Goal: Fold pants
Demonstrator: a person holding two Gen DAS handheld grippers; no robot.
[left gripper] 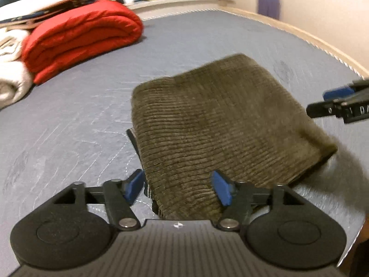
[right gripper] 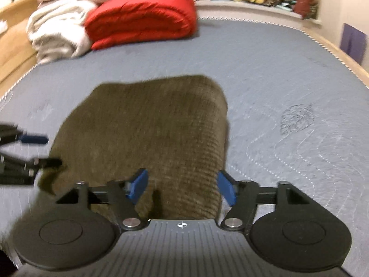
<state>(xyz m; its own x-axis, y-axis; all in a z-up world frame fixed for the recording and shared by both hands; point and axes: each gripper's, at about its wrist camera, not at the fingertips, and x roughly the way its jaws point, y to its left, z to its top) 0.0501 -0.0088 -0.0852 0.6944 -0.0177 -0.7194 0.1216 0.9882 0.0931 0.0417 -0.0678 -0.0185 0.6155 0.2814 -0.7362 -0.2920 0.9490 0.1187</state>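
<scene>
Gaping wide, the left claw (left gripper: 178,188) has its blue fingers (left gripper: 221,190) spread with a broad gap between them and nothing pinched; the near edge of the pants (left gripper: 214,120) lies in that gap, and whether the fingers touch the cloth cannot be told. The right claw (right gripper: 183,188) stands open just as wide, its blue pads (right gripper: 227,190) on either side of the near end of the same garment, holding nothing. Each claw also shows at the edge of the other's view: the right one beside the pants' right side in the left wrist view, the left one by their left edge in the right wrist view, both blurred. The pants are olive-brown ribbed corduroy, folded into a thick, roughly rectangular bundle with rounded far corners, and they lie flat on the grey quilted mattress (left gripper: 69,120) of a bed, near its front. A dark inner layer peeks out at the bundle's left near edge. Well apart, toward the back left of the bed, sit a folded red blanket (left gripper: 83,37) and a cream blanket (right gripper: 57,30) beside it.
</scene>
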